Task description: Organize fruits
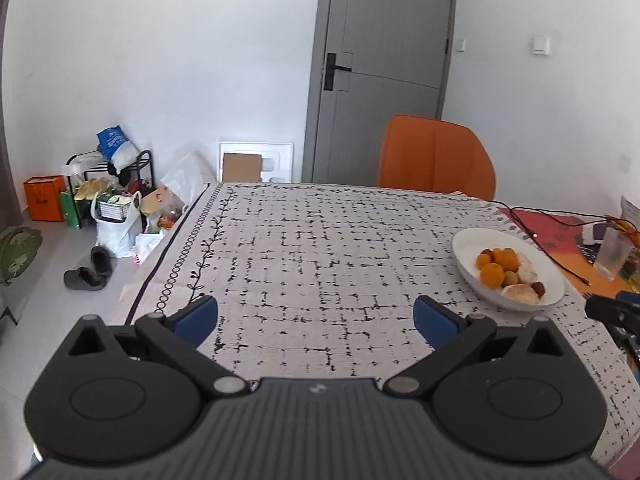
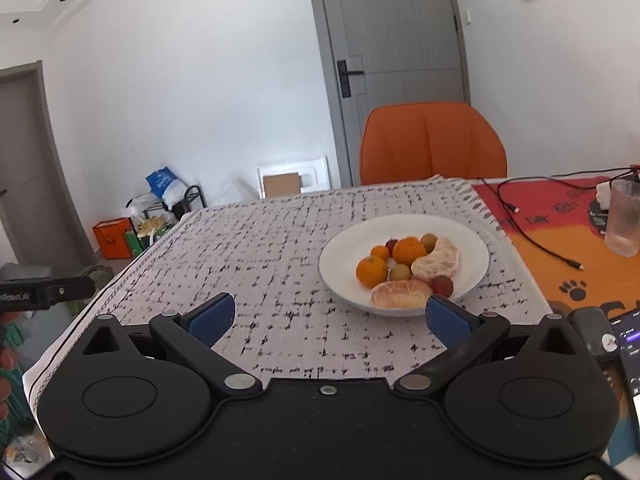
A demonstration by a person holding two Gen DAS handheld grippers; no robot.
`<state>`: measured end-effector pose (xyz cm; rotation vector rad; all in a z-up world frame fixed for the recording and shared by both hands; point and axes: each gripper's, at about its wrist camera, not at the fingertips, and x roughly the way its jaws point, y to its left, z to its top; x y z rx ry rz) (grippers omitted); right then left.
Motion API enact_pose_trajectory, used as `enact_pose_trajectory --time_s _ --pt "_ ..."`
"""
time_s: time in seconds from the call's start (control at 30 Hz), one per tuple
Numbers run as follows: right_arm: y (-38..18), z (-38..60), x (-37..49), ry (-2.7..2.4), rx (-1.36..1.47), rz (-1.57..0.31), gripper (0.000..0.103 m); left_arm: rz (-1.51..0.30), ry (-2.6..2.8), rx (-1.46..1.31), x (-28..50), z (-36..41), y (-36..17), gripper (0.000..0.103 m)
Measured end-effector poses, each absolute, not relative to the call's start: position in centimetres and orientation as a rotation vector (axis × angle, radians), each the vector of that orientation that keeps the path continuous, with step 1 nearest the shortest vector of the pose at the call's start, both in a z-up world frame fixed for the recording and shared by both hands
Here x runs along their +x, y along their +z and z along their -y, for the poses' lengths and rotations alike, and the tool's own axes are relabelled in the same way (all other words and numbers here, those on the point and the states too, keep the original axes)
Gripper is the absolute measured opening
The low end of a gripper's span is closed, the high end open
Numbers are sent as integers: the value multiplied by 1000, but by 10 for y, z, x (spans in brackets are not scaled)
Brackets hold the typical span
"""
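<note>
**Both claws hanging open, fruit gathered on the white plate**

The left claw (image 1: 316, 316) is hovering above the patterned cloth (image 1: 320, 248) covering the surface, its blue-padded fingers (image 1: 198, 318) standing wide apart with nothing between them. The right claw (image 2: 330, 318) is hanging in the same way, fingers spread and gripping nothing, its right pad (image 2: 446, 320) showing just in front of the near rim of the white plate (image 2: 344, 248).

The plate is sitting on the cloth, toward the right side of the surface, close to where the cloth is meeting an orange and red mat (image 2: 560, 248). All the fruit in view is lying on it: a larger orange (image 2: 409, 251) at the far middle, another orange (image 2: 371, 271) to the near left, a small one (image 2: 379, 252) between them at the far left, two peeled citrus pieces (image 2: 400, 294) at the near and right side, a red lychee-like fruit (image 2: 442, 285) beside them, and small greenish round fruits (image 2: 399, 271) tucked among the oranges. From the left wrist view the same plate (image 1: 472, 242) is showing off to the right.

A ribbed glass (image 2: 624, 220) is standing on the mat at the far right, with black cables (image 2: 532, 240) trailing across it. An orange chair (image 2: 432, 142) is standing at the far edge, before a grey door (image 2: 400, 40).
</note>
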<state>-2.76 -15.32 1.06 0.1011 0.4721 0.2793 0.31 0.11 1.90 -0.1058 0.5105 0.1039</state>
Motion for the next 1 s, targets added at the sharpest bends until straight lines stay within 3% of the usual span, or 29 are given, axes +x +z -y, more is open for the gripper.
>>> enact_pose_trajectory --time_s 1.0 --pt "0 137 -26 290 87 -500 103 -522 88 -56 -1 7 16 103"
